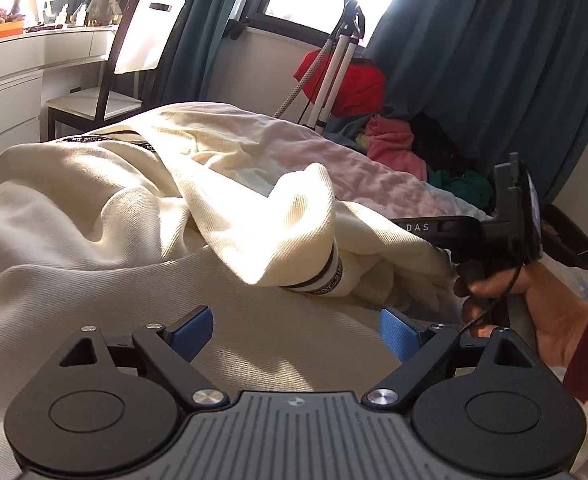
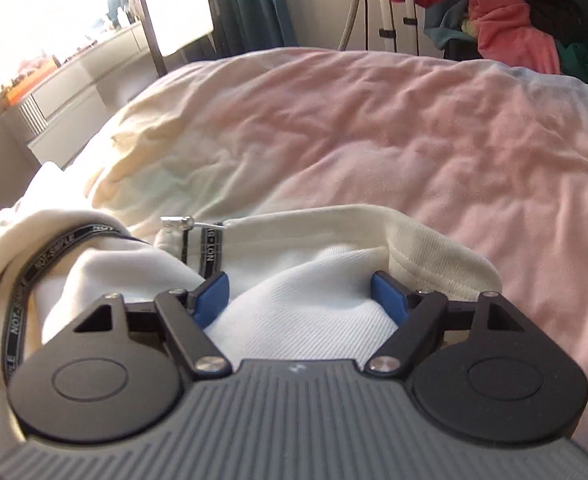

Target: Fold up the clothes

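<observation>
**Cream jacket still bunched, no grip yet on either side**

Status: cream jacket [image 1: 106, 200] is lying crumpled on the bed [image 2: 413, 128], on the pink sheet. It's not spread flat. One sleeve [image 1: 290, 236] with a striped cuff is flopped across the body, cuff pointing toward your right hand [image 1: 533, 304].

Left gripper [image 1: 295, 336]: jaws wide apart, nothing between the blue pads, hovering low over the jacket body. It could be brushing the cloth, can't tell from this angle.

Right gripper [image 2: 299, 294]: also wide open. White fabric bulges up between the jaws and seems to touch the pads, but they aren't clamped on it. Ribbed hem or collar band [image 2: 373, 232] sits just beyond the tips, zipper pull [image 2: 176, 222] to the left of it.

Step, imo: early, you're at the arrange/flatten stage, no fold made so far.

Next move needs:
- R: close on the ribbed band edge, not the loose bulge, else you'll lift a wad.
- L: pick the stray sleeve or the opposite edge, then pull apart to flatten.
- Watch the zipper pull snagging.
</observation>
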Motion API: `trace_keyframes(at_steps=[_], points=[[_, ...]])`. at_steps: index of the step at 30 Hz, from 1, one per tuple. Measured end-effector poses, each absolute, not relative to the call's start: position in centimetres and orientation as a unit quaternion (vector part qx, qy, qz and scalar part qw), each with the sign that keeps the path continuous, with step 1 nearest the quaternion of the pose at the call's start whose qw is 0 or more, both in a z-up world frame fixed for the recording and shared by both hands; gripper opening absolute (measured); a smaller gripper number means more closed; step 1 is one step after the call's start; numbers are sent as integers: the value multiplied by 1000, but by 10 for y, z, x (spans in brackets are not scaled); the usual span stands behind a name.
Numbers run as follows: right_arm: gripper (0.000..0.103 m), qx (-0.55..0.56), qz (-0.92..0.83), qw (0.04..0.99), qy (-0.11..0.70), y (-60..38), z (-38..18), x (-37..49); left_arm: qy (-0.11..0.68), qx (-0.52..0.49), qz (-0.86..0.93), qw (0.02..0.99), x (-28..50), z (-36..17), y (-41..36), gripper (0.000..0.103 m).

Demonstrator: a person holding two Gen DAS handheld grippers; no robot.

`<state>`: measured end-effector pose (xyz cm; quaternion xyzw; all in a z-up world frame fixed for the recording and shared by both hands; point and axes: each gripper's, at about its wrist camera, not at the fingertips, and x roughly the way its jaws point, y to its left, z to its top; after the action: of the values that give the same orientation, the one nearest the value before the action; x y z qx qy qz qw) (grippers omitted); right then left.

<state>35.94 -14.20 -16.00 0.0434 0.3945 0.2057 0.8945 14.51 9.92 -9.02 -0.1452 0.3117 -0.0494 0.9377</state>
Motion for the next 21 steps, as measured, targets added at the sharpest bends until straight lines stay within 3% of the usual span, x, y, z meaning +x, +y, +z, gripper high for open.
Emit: trace_keyframes(at_steps=[2,4,10,14,16,21], points=[[41,40,213,903,371,-141,-156,338,308,-149,-47,938,141,-89,101,92],[21,4,209,916,343,-134,-149,315,308,-152,-38,938,139,-86,99,92],[18,-14,180,948,263,-142,-122,252,306,-169,-29,936,126,-78,100,92],[17,31,132,971,199,-166,-106,216,297,-164,-22,940,119,-76,97,92],[12,59,94,977,180,-181,-99,212,301,-166,-19,939,119,-77,95,92],[11,100,-22,986,132,-223,-75,234,306,-156,-15,939,123,-82,89,92]])
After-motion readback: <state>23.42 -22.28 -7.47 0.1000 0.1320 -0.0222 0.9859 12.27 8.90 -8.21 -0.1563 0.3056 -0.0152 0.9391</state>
